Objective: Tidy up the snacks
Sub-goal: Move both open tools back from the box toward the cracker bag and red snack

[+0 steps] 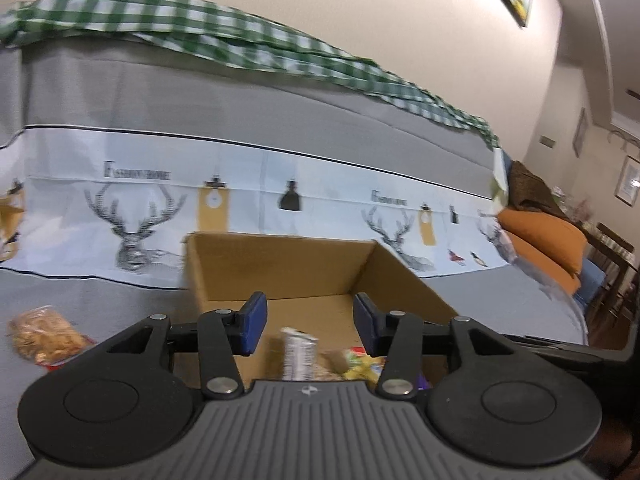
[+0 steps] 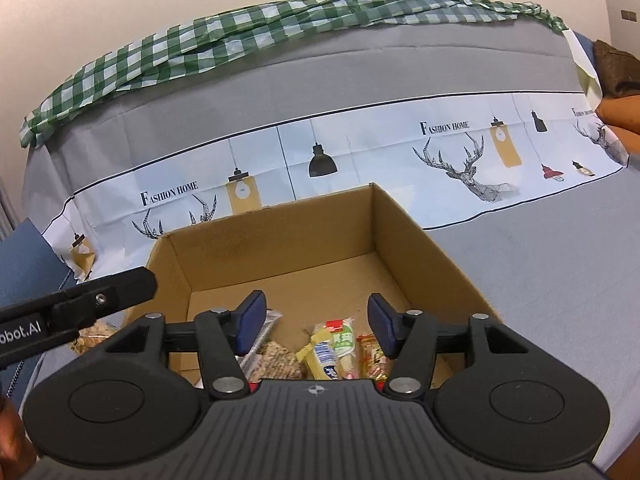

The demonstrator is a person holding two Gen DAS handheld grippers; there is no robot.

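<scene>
An open cardboard box (image 1: 280, 268) (image 2: 280, 236) stands on the grey cloth. Several snack packs lie in its near part: a silver-wrapped bar (image 1: 298, 354) (image 2: 260, 338), a grainy cracker pack (image 2: 280, 362), yellow and green packs (image 2: 334, 346) (image 1: 360, 366) and a red-orange pack (image 2: 370, 356). A clear bag of brown snacks (image 1: 46, 338) lies on the cloth left of the box; it also shows in the right wrist view (image 2: 94, 334). My left gripper (image 1: 310, 324) is open and empty over the box's near edge. My right gripper (image 2: 318, 326) is open and empty above the snacks. The left gripper's body (image 2: 76, 300) shows at the left.
The grey cloth with a white deer-print band (image 2: 360, 152) covers the surface. A green checked cloth (image 2: 240, 36) lies bunched at the far edge. Orange cushions (image 1: 548, 240) and chairs stand at the right. A blue fabric (image 2: 24, 264) is at the left.
</scene>
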